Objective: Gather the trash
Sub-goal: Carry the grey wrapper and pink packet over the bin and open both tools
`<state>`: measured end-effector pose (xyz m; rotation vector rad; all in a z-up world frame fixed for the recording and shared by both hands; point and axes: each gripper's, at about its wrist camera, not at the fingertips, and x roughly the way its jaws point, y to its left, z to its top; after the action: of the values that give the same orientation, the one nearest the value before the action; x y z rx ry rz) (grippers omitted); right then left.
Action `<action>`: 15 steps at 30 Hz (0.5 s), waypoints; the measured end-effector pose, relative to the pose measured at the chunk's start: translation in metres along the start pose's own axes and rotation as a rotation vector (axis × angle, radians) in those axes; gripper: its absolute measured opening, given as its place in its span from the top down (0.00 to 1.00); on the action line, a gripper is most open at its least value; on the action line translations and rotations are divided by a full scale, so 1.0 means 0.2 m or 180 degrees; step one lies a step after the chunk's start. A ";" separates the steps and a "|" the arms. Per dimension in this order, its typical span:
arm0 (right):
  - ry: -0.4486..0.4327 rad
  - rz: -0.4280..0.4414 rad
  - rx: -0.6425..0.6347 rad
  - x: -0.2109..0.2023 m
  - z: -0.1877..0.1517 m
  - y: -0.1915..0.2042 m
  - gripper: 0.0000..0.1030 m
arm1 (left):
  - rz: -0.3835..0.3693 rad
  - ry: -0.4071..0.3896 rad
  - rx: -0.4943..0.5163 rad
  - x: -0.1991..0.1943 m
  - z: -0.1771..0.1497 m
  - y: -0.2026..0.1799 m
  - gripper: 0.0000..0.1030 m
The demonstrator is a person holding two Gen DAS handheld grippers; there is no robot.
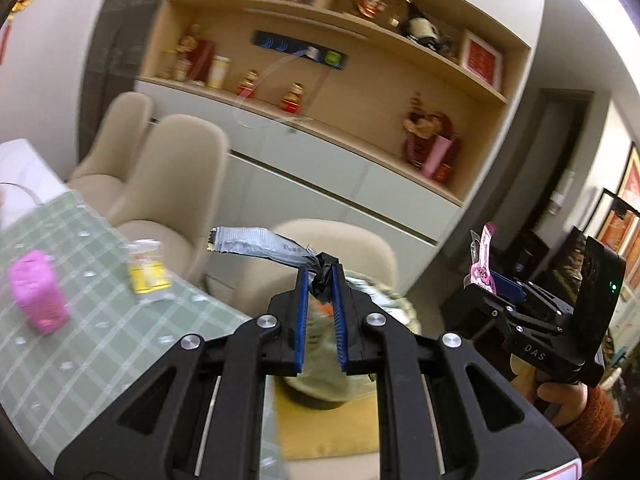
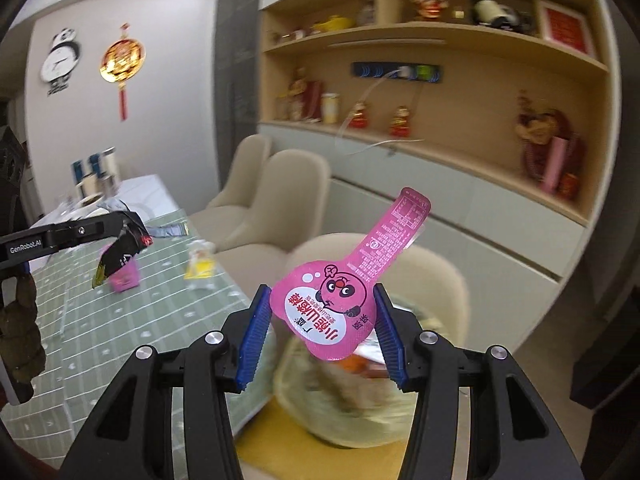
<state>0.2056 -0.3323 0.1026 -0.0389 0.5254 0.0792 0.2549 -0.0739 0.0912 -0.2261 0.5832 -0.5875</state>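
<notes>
Trash, two pieces held aloft and two on the surface. Silver-grey wrapper (image 1: 256,245): a crumpled strip with a dark bunched end, pinched between the narrowly set blue pads of the left gripper (image 1: 321,280), its free length sticking out to the left, above the surface's near edge. Pink wrapper (image 2: 340,300): paddle-shaped, cartoon face and printed text, clamped across its round part between the wide-set pads of the right gripper (image 2: 322,312), the tab pointing up and right. Below both grippers: a blurred bin (image 2: 352,400) lined with a pale bag, on a yellow mat. Green checked surface (image 1: 80,320): a pink crumpled packet (image 1: 38,294) and a clear yellow-printed packet (image 1: 147,270), near each other. Cream chairs (image 1: 176,176) stand along the surface's far edge.
</notes>
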 end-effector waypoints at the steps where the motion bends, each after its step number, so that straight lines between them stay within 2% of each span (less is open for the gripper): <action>1: -0.0020 -0.0046 0.0044 -0.01 -0.01 -0.07 0.54 | -0.0063 0.0030 -0.0005 0.05 0.00 -0.03 0.89; 2: -0.0032 -0.0085 0.0074 -0.02 -0.02 -0.12 0.54 | -0.0176 0.0101 -0.0013 0.14 0.00 -0.07 0.89; 6: -0.0042 -0.0217 0.0180 -0.02 -0.06 -0.33 0.54 | -0.0303 0.0414 -0.0013 0.50 -0.04 -0.17 0.89; 10: -0.0031 -0.0260 0.0215 0.02 -0.09 -0.52 0.54 | -0.0207 0.0739 0.0090 0.85 -0.12 -0.23 0.89; 15: 0.0052 -0.0243 0.0218 0.11 -0.14 -0.68 0.54 | -0.0097 0.1024 0.0243 1.20 -0.21 -0.29 0.89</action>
<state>0.2221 -0.4683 0.0687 0.0073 0.5421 -0.0138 0.3668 -0.2616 -0.0312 -0.0679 0.8674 -0.6799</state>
